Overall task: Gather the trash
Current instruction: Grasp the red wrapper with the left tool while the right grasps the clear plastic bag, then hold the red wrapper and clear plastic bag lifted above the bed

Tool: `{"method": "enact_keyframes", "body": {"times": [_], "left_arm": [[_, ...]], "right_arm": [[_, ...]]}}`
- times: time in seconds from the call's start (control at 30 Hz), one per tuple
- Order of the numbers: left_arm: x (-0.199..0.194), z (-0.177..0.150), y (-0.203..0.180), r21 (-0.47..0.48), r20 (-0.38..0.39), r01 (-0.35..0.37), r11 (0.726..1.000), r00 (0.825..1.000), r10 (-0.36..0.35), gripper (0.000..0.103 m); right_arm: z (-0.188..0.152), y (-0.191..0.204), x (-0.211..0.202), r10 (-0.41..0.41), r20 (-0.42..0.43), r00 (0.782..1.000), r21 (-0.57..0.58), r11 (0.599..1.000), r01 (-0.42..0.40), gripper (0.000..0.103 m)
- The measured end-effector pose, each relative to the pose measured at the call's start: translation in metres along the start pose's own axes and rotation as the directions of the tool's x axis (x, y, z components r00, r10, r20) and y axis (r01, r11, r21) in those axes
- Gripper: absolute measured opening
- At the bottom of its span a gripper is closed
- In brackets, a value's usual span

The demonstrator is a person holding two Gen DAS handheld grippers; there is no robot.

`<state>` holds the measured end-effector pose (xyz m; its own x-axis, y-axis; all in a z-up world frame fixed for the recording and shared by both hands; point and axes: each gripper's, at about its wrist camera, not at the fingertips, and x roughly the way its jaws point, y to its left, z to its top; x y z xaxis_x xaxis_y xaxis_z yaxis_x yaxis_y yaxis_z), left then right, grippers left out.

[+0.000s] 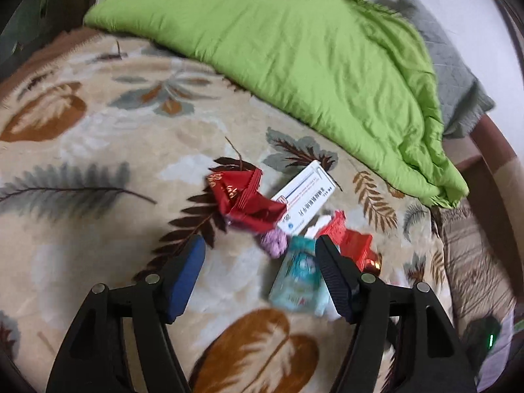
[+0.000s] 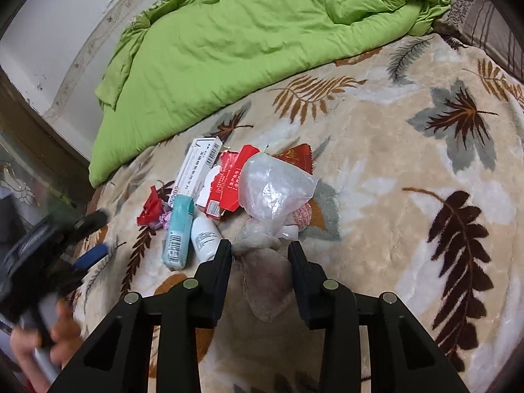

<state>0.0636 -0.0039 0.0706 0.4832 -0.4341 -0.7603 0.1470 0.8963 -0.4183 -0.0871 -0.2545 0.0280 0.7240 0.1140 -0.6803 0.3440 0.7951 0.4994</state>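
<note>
Trash sits in one heap mid-bed on the leaf-print blanket (image 2: 409, 170), w/ a green quilt (image 2: 229, 49) bunched just behind it.

Left gripper (image 1: 260, 252): fingers spread wide, nothing between the pads. It hangs low over the heap's near edge. Teal pack (image 1: 296, 281) lies right against the inner side of the right finger (image 1: 330, 271); purple wad (image 1: 275, 242) is just ahead in the gap. Red wrapper (image 1: 245, 199) sits beyond that, overlapping the white box (image 1: 304, 199). Red carton (image 1: 352, 242) is partly hidden behind the right finger. View is blurry.

Right gripper (image 2: 260, 250): fingers apart at medium width, straddling a grey crumpled wad (image 2: 268, 271) that lies btw them; can't tell if the pads touch it. Clear bag (image 2: 275, 190) sits right ahead of the tips, on top of the red carton (image 2: 229, 180) and a red packet (image 2: 294, 159). White bottle (image 2: 204, 237) lies just beside the left finger (image 2: 219, 262), next to the teal pack (image 2: 178, 232). White box (image 2: 196, 170) is behind them; red wrapper (image 2: 152, 209) and purple wad (image 2: 163, 221) off to the left.

Left gripper (image 2: 95, 239) shows blurred at the right view's left edge, person's hand (image 2: 52, 337) under it.
</note>
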Motion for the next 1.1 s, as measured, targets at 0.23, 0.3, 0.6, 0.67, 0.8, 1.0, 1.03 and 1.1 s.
{"method": "enact_keyframes", "body": {"times": [0.23, 0.3, 0.6, 0.67, 0.8, 1.0, 1.03, 1.1], "left_arm": [[0.052, 0.027, -0.007, -0.065, -0.064, -0.08, 0.995, 0.995, 0.076, 0.069], [0.063, 0.029, -0.008, -0.062, -0.082, -0.094, 0.994, 0.993, 0.088, 0.069], [0.08, 0.015, 0.002, 0.001, -0.088, -0.133, 0.991, 0.987, 0.132, 0.044], [0.073, 0.011, 0.005, 0.027, -0.073, -0.132, 0.991, 0.988, 0.134, 0.041], [0.047, -0.001, 0.011, 0.06, -0.03, -0.119, 0.991, 0.992, 0.121, 0.04], [-0.008, -0.031, 0.005, 0.154, 0.056, -0.113, 0.982, 0.993, 0.106, 0.04], [-0.019, -0.039, 0.004, 0.167, 0.066, -0.107, 0.98, 0.993, 0.097, 0.04], [-0.035, -0.055, 0.003, 0.19, 0.078, -0.096, 0.977, 0.994, 0.083, 0.041]], "right_arm": [[0.004, 0.002, -0.005, 0.017, 0.026, 1.0, -0.018, 1.0, -0.016, 0.038], [0.005, 0.003, -0.005, 0.025, 0.029, 0.999, -0.021, 0.999, -0.025, 0.038], [0.005, 0.012, -0.009, 0.034, 0.051, 0.998, -0.06, 0.998, -0.031, 0.038], [0.004, 0.013, -0.011, 0.035, 0.058, 0.998, -0.067, 0.997, -0.031, 0.038], [0.001, 0.016, -0.017, 0.032, 0.07, 0.997, -0.086, 0.996, -0.026, 0.038], [-0.01, 0.021, -0.029, 0.036, 0.077, 0.996, -0.129, 0.991, -0.026, 0.038], [-0.014, 0.023, -0.032, 0.038, 0.074, 0.997, -0.14, 0.99, -0.027, 0.038], [-0.02, 0.025, -0.035, 0.038, 0.072, 0.997, -0.157, 0.987, -0.026, 0.038]]}}
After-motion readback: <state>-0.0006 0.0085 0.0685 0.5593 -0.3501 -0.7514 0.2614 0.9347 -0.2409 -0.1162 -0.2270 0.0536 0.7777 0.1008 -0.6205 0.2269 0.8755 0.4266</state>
